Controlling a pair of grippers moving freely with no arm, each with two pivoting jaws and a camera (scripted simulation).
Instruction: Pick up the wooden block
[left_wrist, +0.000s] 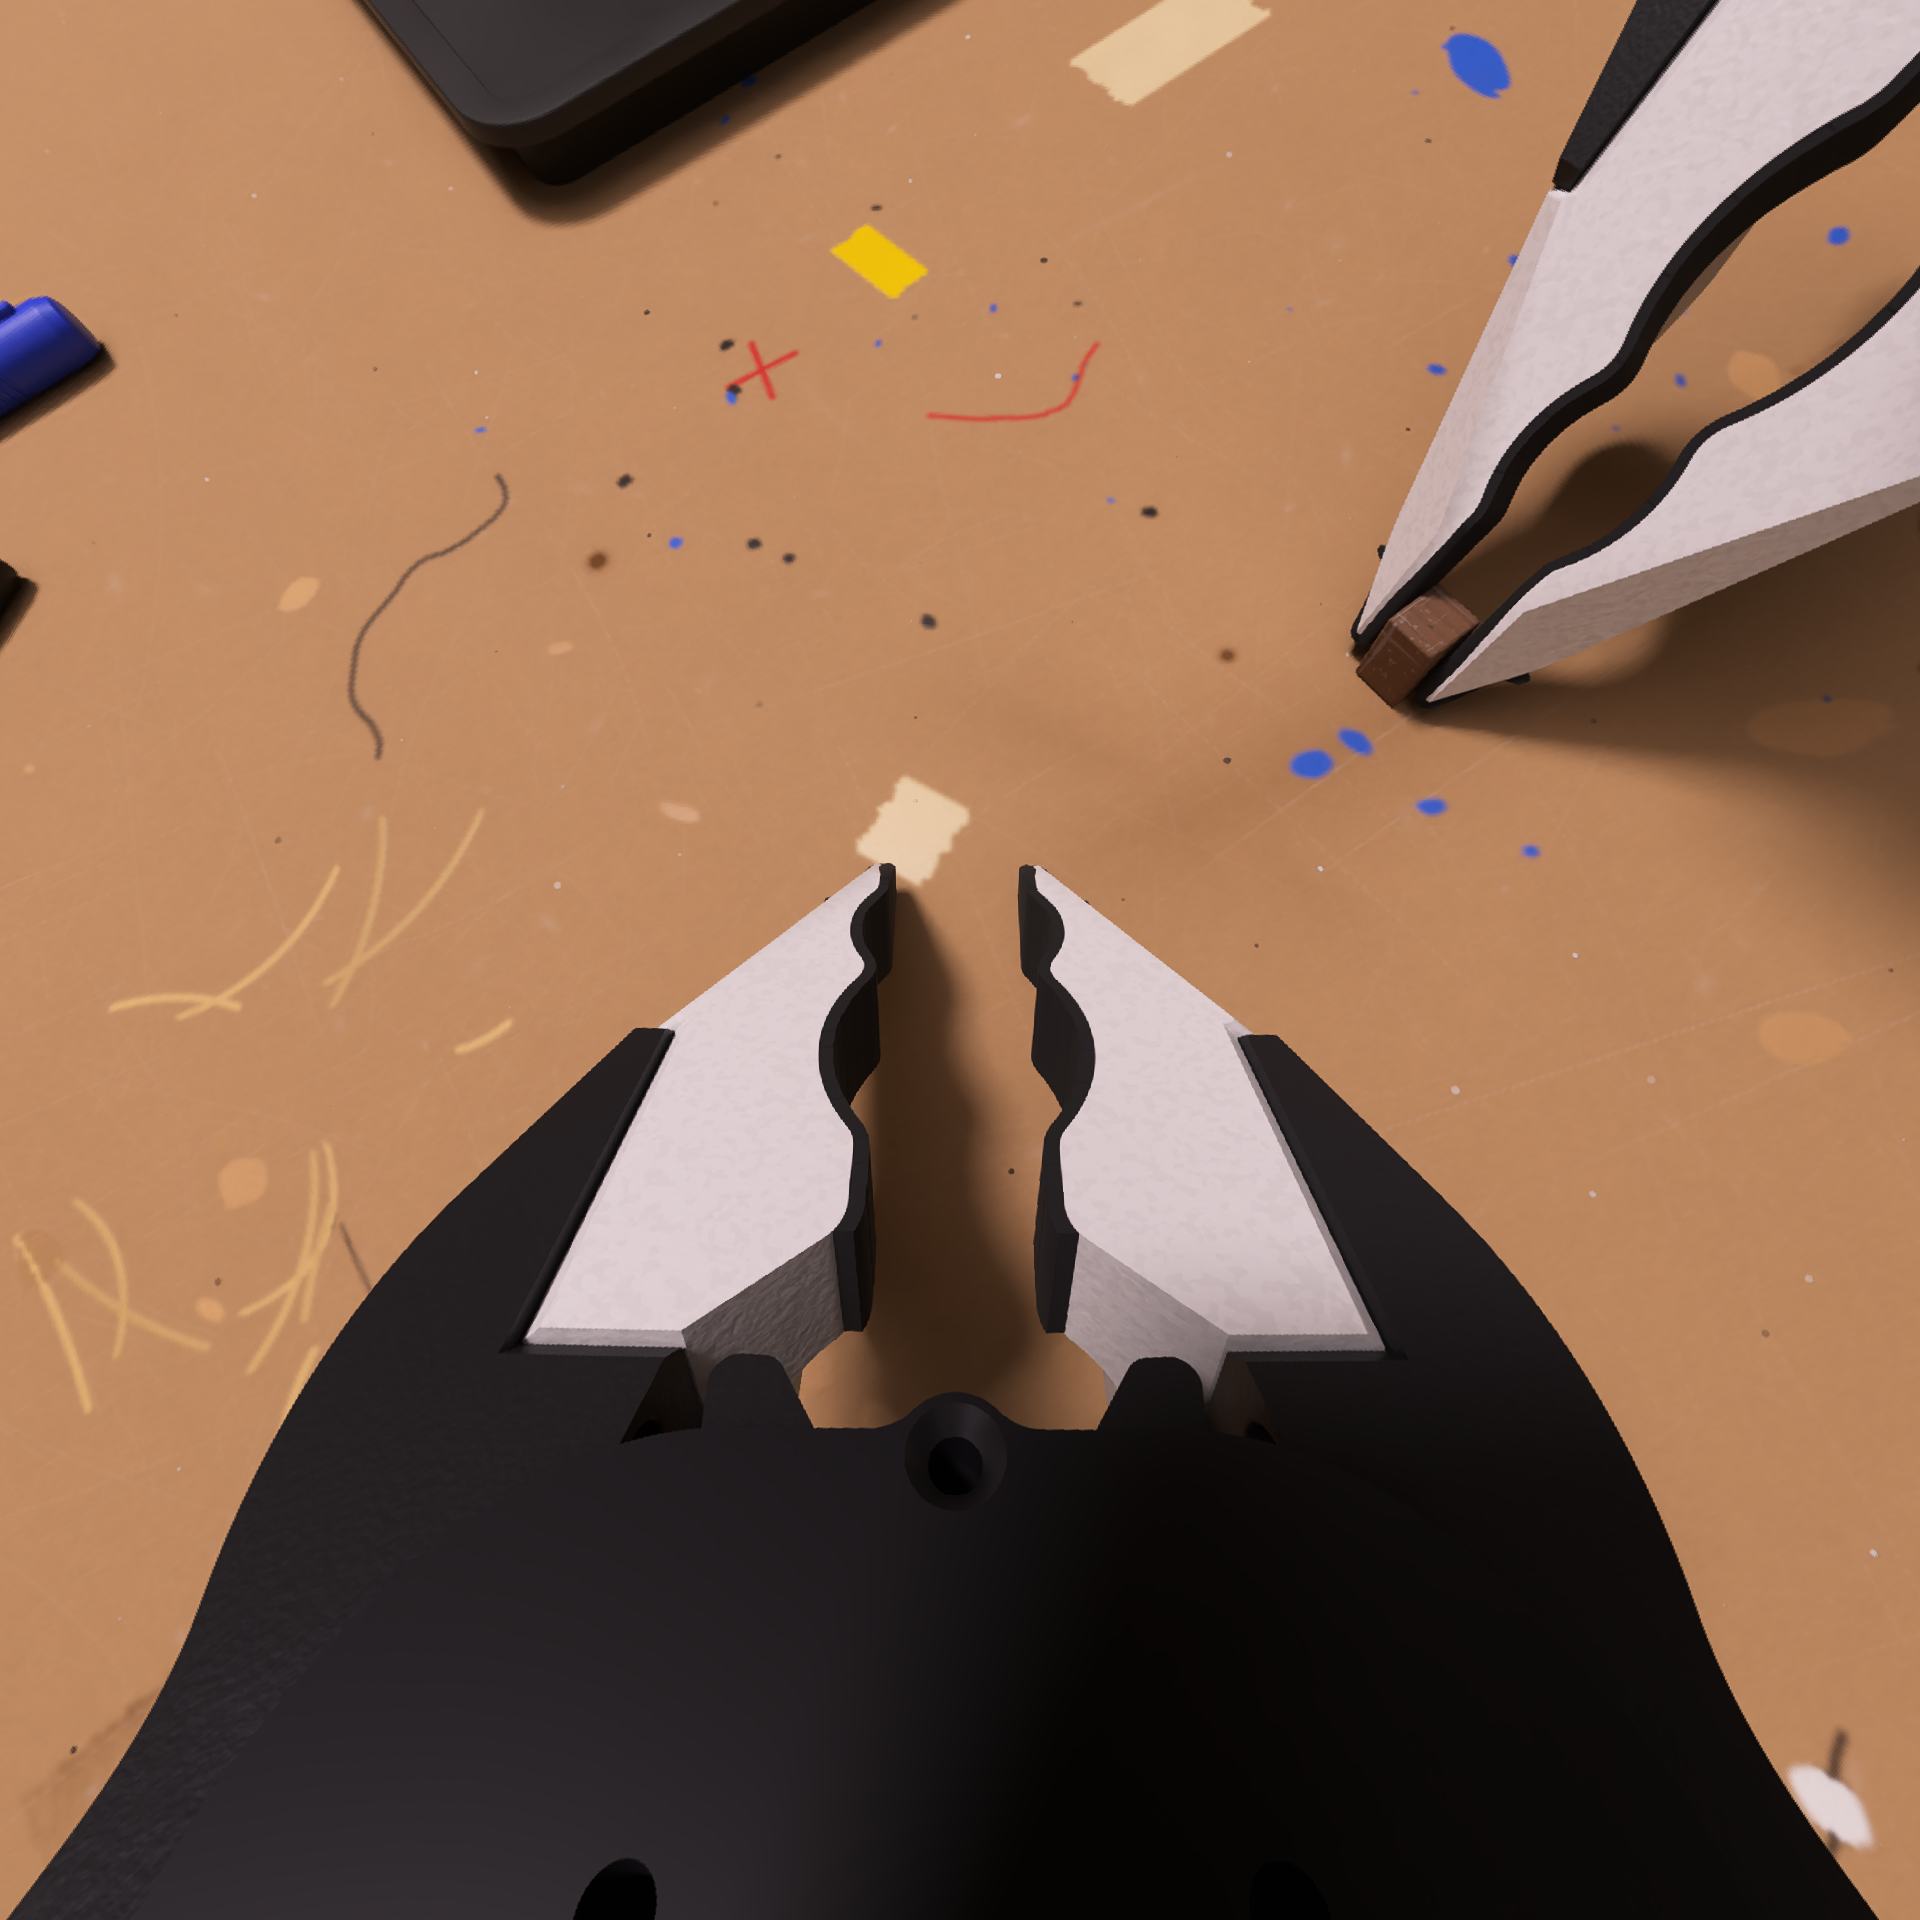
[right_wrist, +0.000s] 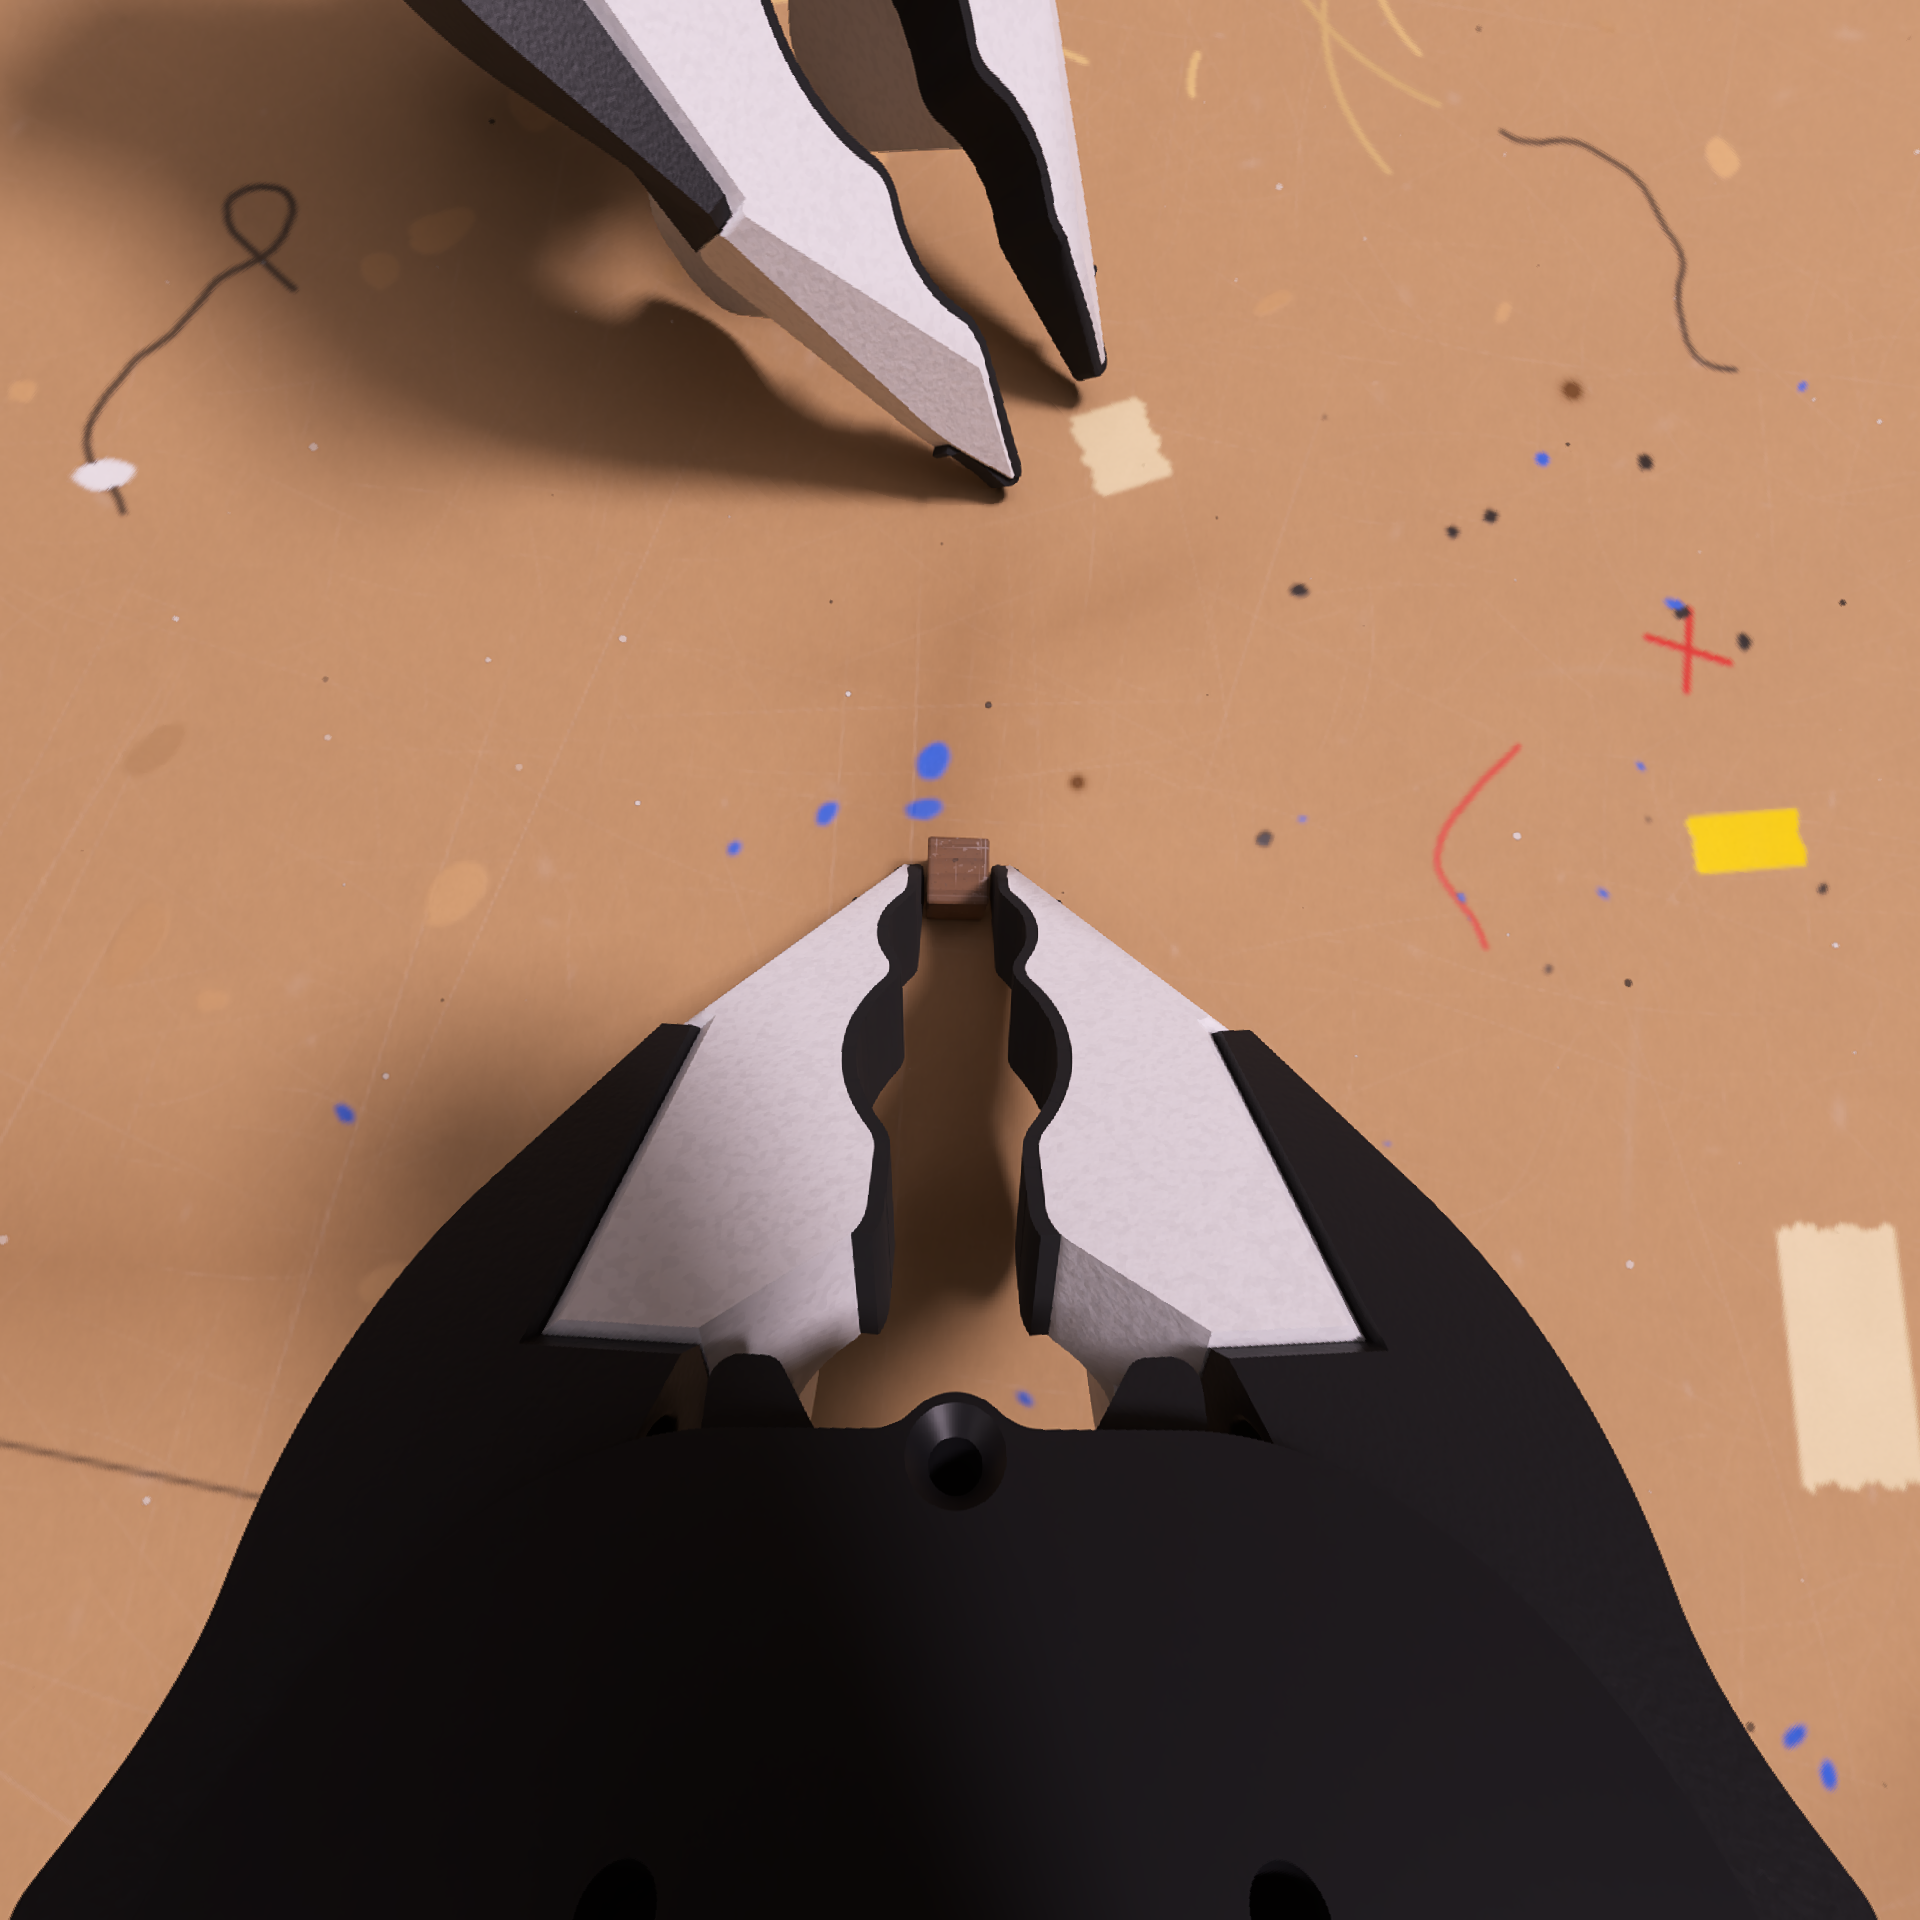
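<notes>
The wooden block (right_wrist: 957, 878) is a small brown cube on the tan tabletop. My right gripper (right_wrist: 957, 883) is shut on it, its two fingertips pressing the block's sides at the table surface. The left wrist view shows the same block (left_wrist: 1408, 646) pinched between the right gripper's fingertips (left_wrist: 1405, 665) at the right. My left gripper (left_wrist: 956, 883) is open and empty, its tips near a beige tape patch (left_wrist: 914, 829). It also shows in the right wrist view (right_wrist: 1049, 426), beyond the block.
A black tray (left_wrist: 582, 62) lies at the far left top of the left wrist view. A blue marker (left_wrist: 36, 348) lies at the left edge. Yellow tape (left_wrist: 878, 260), beige tape (right_wrist: 1847, 1356), paint spots and scribbles mark the tabletop (left_wrist: 623, 727).
</notes>
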